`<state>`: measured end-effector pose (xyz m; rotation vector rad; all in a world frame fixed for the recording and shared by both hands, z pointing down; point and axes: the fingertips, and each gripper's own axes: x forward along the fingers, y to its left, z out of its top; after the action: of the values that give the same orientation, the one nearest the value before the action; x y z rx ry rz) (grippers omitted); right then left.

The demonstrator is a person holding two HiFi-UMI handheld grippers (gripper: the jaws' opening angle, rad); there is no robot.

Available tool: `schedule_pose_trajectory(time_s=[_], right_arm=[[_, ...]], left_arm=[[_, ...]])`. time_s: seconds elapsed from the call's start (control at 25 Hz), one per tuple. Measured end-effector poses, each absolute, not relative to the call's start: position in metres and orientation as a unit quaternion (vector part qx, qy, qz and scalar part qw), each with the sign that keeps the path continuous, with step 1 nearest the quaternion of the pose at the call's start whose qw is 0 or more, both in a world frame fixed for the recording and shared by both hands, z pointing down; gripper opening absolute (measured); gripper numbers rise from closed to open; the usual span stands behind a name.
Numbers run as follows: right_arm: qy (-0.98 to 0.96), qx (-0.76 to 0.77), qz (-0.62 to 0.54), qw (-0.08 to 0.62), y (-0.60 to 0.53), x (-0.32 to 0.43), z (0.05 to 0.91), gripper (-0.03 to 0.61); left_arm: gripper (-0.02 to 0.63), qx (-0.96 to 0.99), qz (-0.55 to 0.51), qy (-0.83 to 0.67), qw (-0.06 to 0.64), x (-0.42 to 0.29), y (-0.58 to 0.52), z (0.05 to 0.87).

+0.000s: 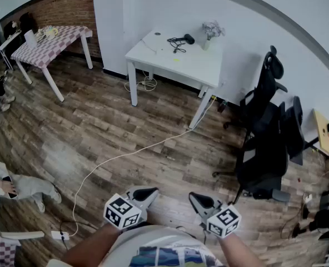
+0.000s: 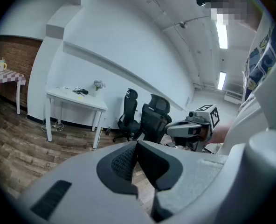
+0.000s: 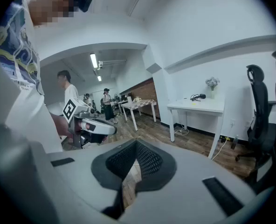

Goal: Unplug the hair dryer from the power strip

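Note:
The black hair dryer (image 1: 187,38) lies with its coiled cord on the white table (image 1: 198,65) far across the room; it also shows small in the left gripper view (image 2: 83,92) and the right gripper view (image 3: 199,96). I cannot make out a power strip on the table. My left gripper (image 1: 148,193) and right gripper (image 1: 196,198) are held close to my body, side by side, well short of the table. Both have their jaws shut with nothing between them. Each shows in the other's view, the right gripper (image 2: 190,127) and the left gripper (image 3: 92,125).
A white cable (image 1: 120,157) runs over the wood floor from the table leg to a small white block (image 1: 60,235) near my left. Black office chairs (image 1: 267,138) stand at the right. A checkered table (image 1: 50,43) is at the back left, and people stand beyond it.

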<state>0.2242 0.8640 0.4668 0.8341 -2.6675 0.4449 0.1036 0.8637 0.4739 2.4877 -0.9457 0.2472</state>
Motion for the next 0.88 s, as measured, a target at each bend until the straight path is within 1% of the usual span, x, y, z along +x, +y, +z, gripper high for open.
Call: schedule_pose_trajectory(time_s=[0.2, 0.32, 0.52, 0.72, 0.8, 0.88], right_arm=[[-0.938, 0.274, 0.147, 0.155, 0.854, 0.171, 0.469, -0.002], [-0.937, 0.275, 0.150, 0.157, 0.846, 0.150, 0.473, -0.003], [-0.933, 0.286, 0.154, 0.154, 0.839, 0.134, 0.468, -0.002], [-0.934, 0.287, 0.157, 0.146, 0.818, 0.123, 0.472, 0.002], [-0.932, 0.287, 0.164, 0.150, 0.799, 0.122, 0.477, 0.033], [-0.932, 0.283, 0.172, 0.149, 0.773, 0.121, 0.481, 0.036]], left_arm=[[0.005, 0.904, 0.095, -0.349, 0.226, 0.056, 0.858, 0.472], [0.003, 0.906, 0.097, -0.345, 0.225, 0.038, 0.848, 0.474], [0.005, 0.906, 0.097, -0.338, 0.238, 0.021, 0.831, 0.480], [0.005, 0.905, 0.094, -0.342, 0.236, 0.010, 0.809, 0.488], [0.005, 0.903, 0.095, -0.345, 0.238, 0.009, 0.791, 0.489], [0.005, 0.901, 0.100, -0.347, 0.241, 0.010, 0.770, 0.489]])
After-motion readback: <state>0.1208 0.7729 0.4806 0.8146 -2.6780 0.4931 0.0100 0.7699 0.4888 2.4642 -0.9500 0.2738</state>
